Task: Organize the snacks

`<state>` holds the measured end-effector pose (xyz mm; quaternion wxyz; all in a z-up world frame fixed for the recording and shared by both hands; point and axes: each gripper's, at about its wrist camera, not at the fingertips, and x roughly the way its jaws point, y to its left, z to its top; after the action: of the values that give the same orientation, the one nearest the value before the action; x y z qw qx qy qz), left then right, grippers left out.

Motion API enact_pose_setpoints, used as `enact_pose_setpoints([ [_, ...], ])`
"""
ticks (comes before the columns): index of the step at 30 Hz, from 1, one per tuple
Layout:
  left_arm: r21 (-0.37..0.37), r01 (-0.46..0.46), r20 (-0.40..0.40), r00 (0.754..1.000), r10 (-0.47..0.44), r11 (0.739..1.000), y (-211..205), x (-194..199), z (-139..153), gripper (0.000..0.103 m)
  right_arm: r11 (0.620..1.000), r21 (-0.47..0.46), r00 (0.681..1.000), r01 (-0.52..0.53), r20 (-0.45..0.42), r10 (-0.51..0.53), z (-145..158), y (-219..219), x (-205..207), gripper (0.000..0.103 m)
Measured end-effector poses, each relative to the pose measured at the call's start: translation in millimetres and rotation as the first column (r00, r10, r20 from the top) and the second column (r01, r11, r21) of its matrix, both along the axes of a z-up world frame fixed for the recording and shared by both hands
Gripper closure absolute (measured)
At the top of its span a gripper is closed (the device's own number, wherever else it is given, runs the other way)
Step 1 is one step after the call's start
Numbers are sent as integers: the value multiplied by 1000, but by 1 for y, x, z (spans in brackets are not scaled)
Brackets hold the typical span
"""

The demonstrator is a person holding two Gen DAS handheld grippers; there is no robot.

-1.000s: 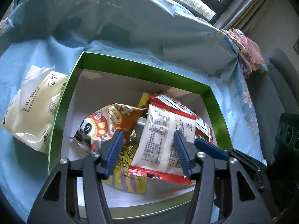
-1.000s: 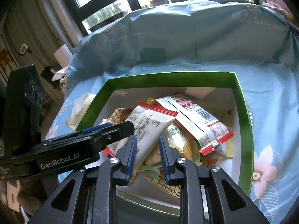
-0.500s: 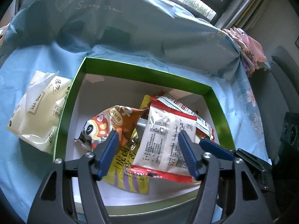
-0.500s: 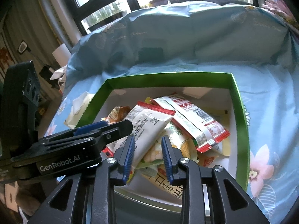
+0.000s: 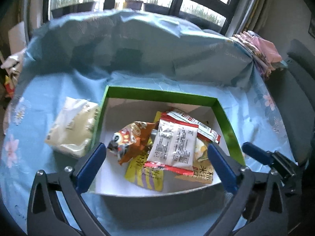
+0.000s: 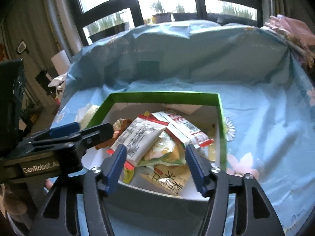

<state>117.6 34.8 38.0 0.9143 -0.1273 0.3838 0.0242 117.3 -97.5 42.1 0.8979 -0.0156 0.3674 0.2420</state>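
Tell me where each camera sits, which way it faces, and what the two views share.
Left wrist: on the left gripper, looking down and forward into the green box; its open blue fingers show, and the right gripper's fingertip at right.
Right wrist: on the right gripper, facing the same box; its open fingers show, with the left gripper at left.
Shared: box, white snack packet, blue cloth, windows.

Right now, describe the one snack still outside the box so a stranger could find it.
Find the green-rimmed box on the blue floral cloth. Against its left outer wall lies a pale cream packet. It alone sits on the cloth; every other packet is piled inside.
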Motion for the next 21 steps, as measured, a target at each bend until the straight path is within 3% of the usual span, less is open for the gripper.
enact_pose_setpoints([
  [5, 46, -25, 2, 1000, 25, 999, -2, -21, 14, 0, 1000, -21, 999, 11, 32, -11, 17, -6, -20, 26],
  [21, 53, -109, 28, 994, 108, 993, 0, -72, 39, 0, 999, -53, 994, -7, 106, 13, 49, -8, -61, 25],
])
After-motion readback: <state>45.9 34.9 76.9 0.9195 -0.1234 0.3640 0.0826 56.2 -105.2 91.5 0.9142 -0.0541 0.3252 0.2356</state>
